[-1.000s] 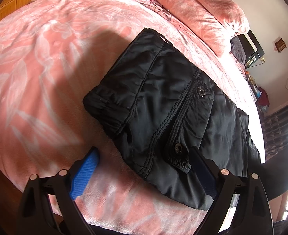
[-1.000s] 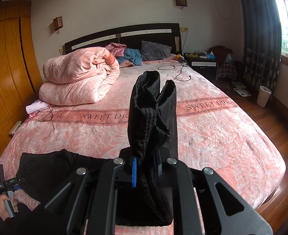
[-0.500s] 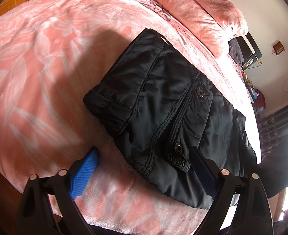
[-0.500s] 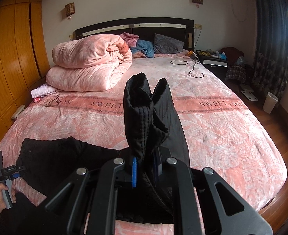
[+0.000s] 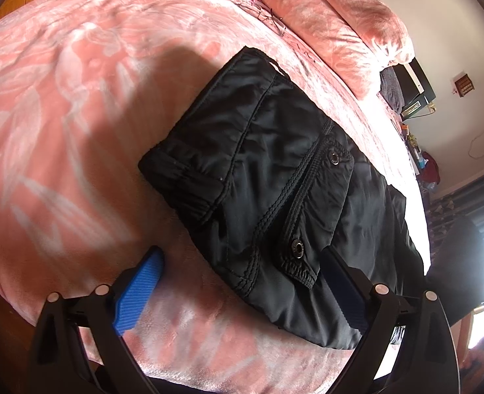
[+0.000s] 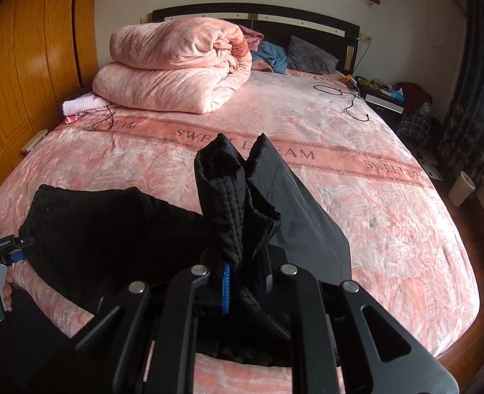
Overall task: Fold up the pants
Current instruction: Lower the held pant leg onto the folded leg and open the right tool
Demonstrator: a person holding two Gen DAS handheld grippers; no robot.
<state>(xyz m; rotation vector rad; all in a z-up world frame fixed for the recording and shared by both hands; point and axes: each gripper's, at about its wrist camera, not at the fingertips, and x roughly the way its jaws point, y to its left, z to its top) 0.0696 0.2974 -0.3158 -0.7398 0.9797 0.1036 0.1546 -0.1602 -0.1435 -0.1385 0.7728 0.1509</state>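
Black pants (image 6: 117, 229) lie on the bed (image 6: 389, 229). The right tool (image 6: 242, 282) is clamped on the cuffs; the left tool (image 5: 242, 290) is held wide open, empty, beside the waistband. Cuffs should be laid squarely onto the waistband before release.

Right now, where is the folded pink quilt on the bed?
In the right wrist view, the folded pink quilt sits upper left, near the dark headboard, beyond the black pants.

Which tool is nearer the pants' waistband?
Left. The left tool hangs open at the waistband end of the black pants, not touching. The right tool is shut on the leg hems, at the opposite end.
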